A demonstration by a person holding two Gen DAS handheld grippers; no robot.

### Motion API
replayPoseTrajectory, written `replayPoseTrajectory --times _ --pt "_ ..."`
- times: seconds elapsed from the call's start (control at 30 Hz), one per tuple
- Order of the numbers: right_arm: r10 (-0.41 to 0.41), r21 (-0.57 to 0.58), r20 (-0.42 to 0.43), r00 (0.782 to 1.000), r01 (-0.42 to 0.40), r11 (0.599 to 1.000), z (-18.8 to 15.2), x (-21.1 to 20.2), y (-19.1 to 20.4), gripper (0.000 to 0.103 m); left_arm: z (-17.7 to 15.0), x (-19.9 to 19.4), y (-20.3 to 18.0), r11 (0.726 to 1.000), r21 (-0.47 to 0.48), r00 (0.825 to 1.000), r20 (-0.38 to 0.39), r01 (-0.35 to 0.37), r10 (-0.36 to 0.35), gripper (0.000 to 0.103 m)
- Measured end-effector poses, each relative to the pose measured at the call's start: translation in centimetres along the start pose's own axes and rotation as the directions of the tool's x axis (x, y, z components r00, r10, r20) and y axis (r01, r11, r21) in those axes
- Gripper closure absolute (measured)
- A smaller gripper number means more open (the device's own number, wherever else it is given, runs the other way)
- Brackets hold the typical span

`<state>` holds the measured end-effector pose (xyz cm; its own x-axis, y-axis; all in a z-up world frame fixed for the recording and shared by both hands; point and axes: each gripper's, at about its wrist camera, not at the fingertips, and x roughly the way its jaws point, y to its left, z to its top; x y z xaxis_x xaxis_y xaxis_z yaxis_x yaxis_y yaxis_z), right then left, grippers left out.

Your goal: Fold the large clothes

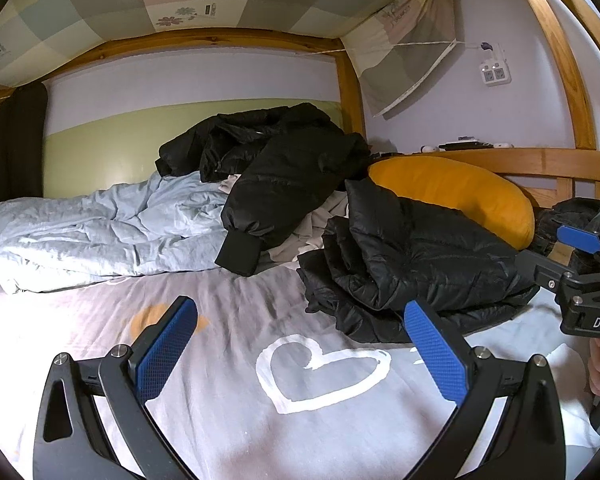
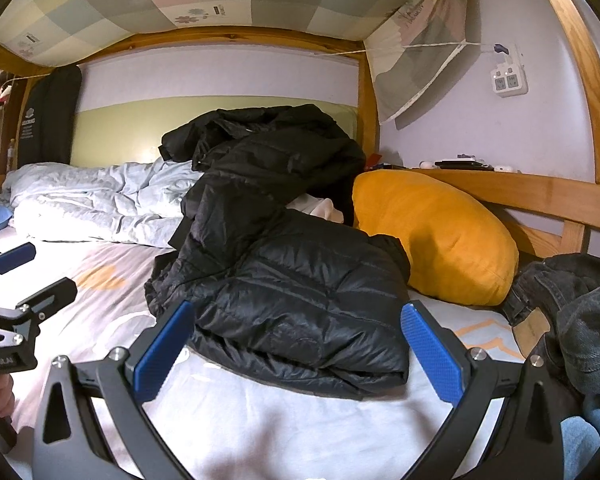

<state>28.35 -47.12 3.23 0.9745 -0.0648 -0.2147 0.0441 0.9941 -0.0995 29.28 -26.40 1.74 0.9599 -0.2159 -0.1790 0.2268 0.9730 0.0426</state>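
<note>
The left claw (image 1: pixel 300 354) hovers low over the grey heart-printed bedsheet (image 1: pixel 228 412), fingers spread wide and empty. The right claw (image 2: pixel 298 354) is likewise spread, empty, just before the folded black puffer jacket (image 2: pixel 300 300). Behind that jacket lie a second black puffer jacket (image 2: pixel 276 148), one orange pillow (image 2: pixel 436 236) and one pale blue quilt (image 2: pixel 100 200).

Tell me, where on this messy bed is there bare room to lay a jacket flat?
The best free patch is the sheet around the white heart, bordered by the blue quilt behind and the near black jacket to the right. A narrower strip lies before that jacket. Crowded: the back, with a second jacket, the yellow pillow and dark jeans.
</note>
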Motion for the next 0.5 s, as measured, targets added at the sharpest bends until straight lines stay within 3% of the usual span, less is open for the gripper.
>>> replayPoseTrajectory --times 0.5 --pt "0.001 -0.004 0.0 1.0 -0.001 1.0 -0.04 -0.01 0.08 0.0 -0.18 -0.2 -0.03 1.0 -0.001 1.0 0.018 -0.02 0.02 0.0"
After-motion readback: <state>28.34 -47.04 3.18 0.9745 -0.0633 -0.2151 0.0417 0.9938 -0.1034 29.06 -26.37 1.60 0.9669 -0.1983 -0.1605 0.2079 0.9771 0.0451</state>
